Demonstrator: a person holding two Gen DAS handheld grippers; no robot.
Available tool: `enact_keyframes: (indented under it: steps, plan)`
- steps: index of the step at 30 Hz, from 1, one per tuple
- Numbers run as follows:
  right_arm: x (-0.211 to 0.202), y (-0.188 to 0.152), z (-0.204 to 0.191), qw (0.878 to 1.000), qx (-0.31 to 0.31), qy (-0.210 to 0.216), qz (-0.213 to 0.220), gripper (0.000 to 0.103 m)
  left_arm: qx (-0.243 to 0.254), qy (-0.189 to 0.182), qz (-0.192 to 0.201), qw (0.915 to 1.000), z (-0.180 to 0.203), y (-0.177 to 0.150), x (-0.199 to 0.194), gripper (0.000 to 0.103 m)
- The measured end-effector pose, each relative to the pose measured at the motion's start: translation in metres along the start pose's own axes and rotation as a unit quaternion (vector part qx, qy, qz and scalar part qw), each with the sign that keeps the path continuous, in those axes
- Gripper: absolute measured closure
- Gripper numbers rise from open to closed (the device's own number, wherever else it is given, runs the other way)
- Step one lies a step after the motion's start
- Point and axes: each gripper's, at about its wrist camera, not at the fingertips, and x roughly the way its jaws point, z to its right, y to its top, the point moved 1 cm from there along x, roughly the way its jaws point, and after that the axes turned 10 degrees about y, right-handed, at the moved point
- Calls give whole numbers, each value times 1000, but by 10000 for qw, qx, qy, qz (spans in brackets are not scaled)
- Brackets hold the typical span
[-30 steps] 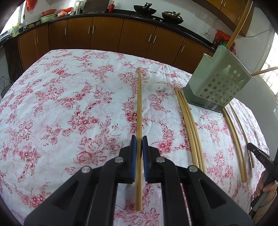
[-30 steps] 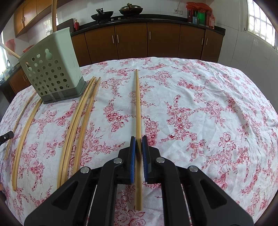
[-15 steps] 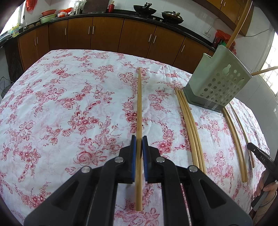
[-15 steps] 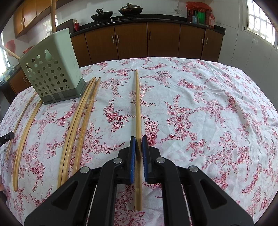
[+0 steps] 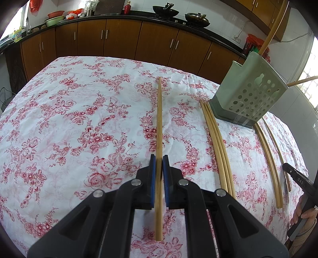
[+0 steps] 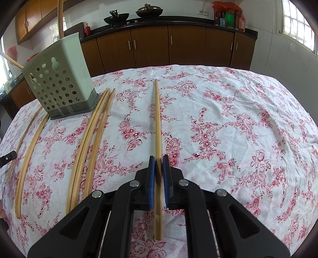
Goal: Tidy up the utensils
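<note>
In the left wrist view my left gripper (image 5: pixel 159 164) is shut on a long bamboo chopstick (image 5: pixel 159 119), its blue pads pressing both sides. The stick runs straight ahead over the floral cloth. The right wrist view shows the same with my right gripper (image 6: pixel 158 164), shut on another chopstick (image 6: pixel 157 119). A pale green perforated utensil holder (image 5: pixel 248 93) (image 6: pixel 59 79) stands between the two grippers, with a chopstick (image 5: pixel 272 33) upright in it. Three loose chopsticks (image 5: pixel 216 142) (image 6: pixel 93 135) lie beside the holder, and a few more (image 5: pixel 268 154) (image 6: pixel 29 150) lie on its other side.
A white cloth with red flowers (image 5: pixel 79 119) covers the table. Brown kitchen cabinets (image 5: pixel 119 37) and a counter with woks (image 5: pixel 166 9) stand beyond the far edge. A hand on the other gripper's handle (image 5: pixel 304 216) shows at the right edge of the left wrist view.
</note>
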Motion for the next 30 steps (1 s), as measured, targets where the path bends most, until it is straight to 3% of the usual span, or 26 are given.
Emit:
enact_keyframes:
  steps: [18,27,30]
  plan:
    - [0,1,2,10000,13,16,3,94,28,39,6,10000,1,0,0,93]
    - [-8,-6,3,9999,102,33,19,93,649,458,71,9968,18,-17,-14,87]
    - [-8,-6,-1,10000,-11,-48,-6,95,782,584,88,9952,20,-19,-16,93]
